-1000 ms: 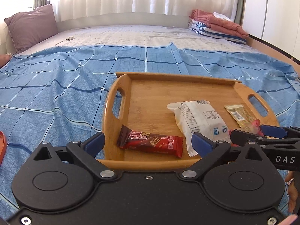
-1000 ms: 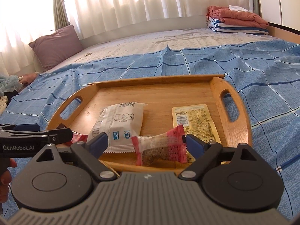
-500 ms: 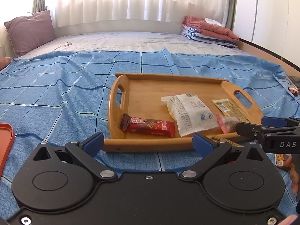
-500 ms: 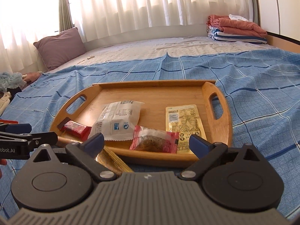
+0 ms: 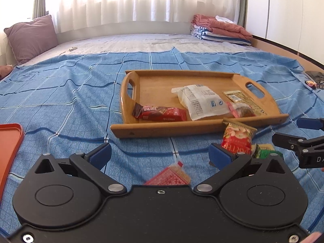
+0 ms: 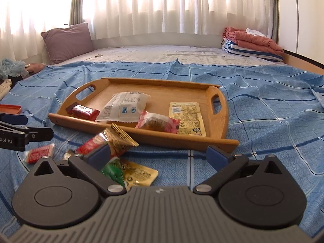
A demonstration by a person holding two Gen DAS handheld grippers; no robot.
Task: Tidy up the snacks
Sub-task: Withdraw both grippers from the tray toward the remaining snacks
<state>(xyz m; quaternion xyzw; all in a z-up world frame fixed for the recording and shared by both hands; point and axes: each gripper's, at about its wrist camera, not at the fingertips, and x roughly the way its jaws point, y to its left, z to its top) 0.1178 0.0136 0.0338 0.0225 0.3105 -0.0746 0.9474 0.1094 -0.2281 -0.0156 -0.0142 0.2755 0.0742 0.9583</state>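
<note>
Both claws, left (image 5: 160, 155) and right (image 6: 159, 155), hover level, wide open and empty, just short of the wooden tray (image 5: 172, 130).

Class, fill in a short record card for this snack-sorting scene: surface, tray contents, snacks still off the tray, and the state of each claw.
surface: blue checked bedspread
wooden tray: holds red bar, white packet, pink-ended snack, yellow sachet
off tray: red peanut bag, green packet, yellow packet, small red packet
left claw: open, empty
right claw: open, empty
</note>
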